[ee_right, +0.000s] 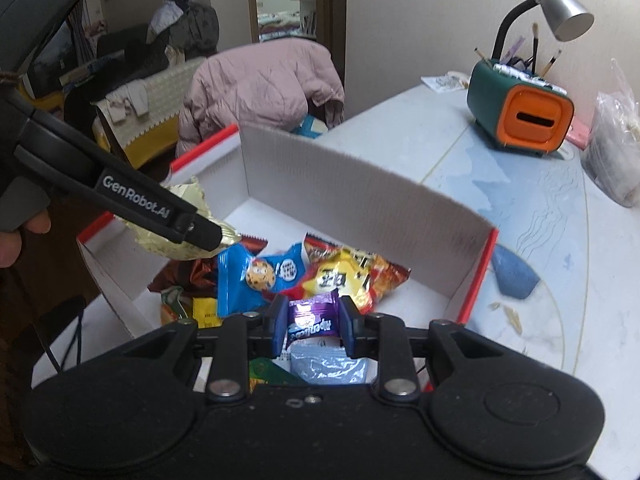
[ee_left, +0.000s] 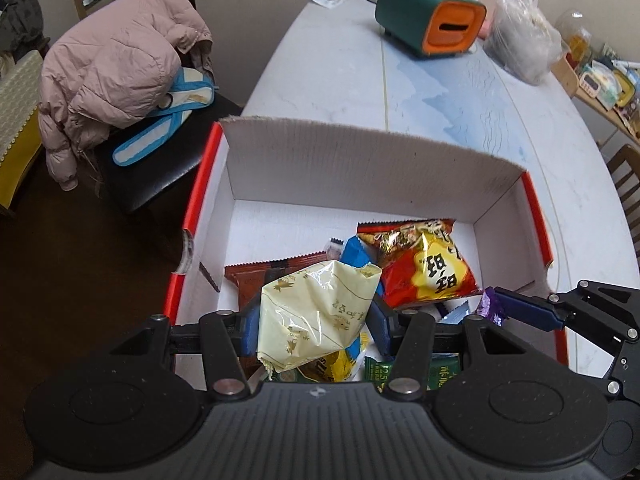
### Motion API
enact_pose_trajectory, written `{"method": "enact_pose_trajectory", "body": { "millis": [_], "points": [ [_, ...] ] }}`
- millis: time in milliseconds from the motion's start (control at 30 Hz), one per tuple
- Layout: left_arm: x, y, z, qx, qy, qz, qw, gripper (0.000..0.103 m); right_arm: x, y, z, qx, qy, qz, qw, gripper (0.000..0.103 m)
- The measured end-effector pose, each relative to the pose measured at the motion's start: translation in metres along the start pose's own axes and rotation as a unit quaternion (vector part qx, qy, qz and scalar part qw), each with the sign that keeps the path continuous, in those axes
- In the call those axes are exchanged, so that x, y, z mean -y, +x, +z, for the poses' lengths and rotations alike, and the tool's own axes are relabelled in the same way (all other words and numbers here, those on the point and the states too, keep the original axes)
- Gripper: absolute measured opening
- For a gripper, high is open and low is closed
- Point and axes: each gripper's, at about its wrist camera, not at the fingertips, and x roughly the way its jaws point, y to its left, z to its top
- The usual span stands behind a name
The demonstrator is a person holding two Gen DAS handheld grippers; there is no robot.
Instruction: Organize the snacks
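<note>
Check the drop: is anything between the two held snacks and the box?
Nothing visible. The left gripper holds the cream packet and the right gripper the purple candy, both directly over the open box, with only loose snacks beneath.

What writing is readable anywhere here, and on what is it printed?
"GenRobot.AI": side of the left tongs, white letters.
"Alpenliebe", seen upside down: purple candy wrapper in the right tongs.
"甜甜": red and yellow snack bag.
"25": green packet, partly hidden.
Korean script on the cream packet and print on the blue cookie packet: too small to read.
</note>
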Motion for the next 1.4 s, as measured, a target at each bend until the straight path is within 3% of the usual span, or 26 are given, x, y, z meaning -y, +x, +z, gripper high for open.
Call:
{"method": "enact_pose_trajectory", "body": {
  "millis": [700,1400],
  "points": [
    [0.014,0.017,-0.022,0.013,0.04,0.026,0.9988,0.052,-0.002,0.022,-0.017,-0.04,0.029,-0.001,0.999,0.032],
    [0.015,-0.043,-0.049,0.097,0.04,0.002,0.9945,0.058,-0.006,-0.035,-0.012,0.029,0.052,0.016,0.998,0.075]
  ]
}}
